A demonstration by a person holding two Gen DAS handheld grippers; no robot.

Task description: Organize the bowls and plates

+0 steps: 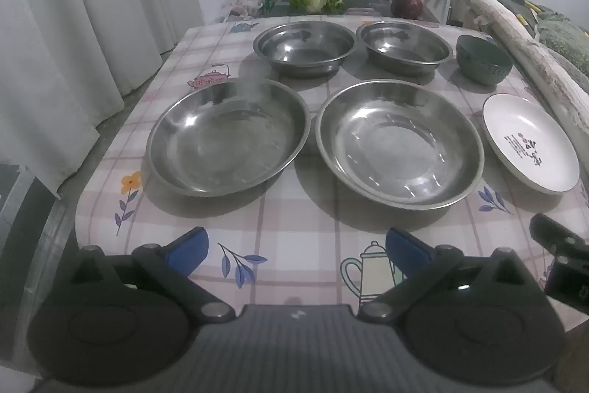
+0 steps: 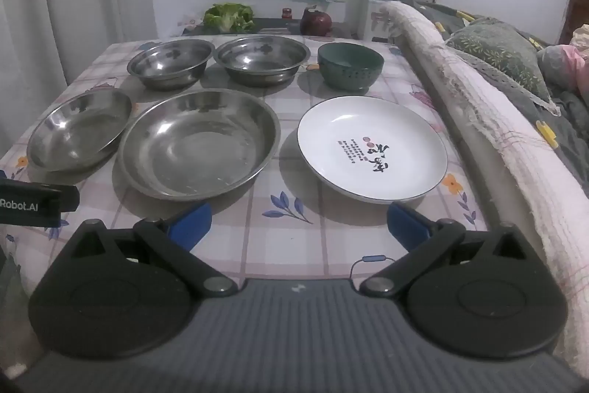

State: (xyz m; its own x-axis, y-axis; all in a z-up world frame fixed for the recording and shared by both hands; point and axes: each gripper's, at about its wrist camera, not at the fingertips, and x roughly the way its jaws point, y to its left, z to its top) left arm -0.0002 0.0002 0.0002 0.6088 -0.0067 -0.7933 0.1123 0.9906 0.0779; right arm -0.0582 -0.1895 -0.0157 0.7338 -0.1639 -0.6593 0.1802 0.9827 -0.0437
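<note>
Two big steel plates (image 1: 228, 139) (image 1: 399, 144) sit side by side on the checked tablecloth (image 1: 294, 227), just past the wide-open, empty jaws of the left gripper (image 1: 296, 247). The white plate (image 2: 371, 148) lies just ahead of the right gripper (image 2: 298, 221), whose jaws are wide open and empty too. Behind them stand two steel bowls (image 2: 171, 61) (image 2: 262, 59) and a small green bowl (image 2: 350, 65); every dish has nothing in it.

left wrist: near table edge, angled down | right wrist: same, further right | shared: white plate (image 1: 530, 150) (image 2: 371, 148)
</note>
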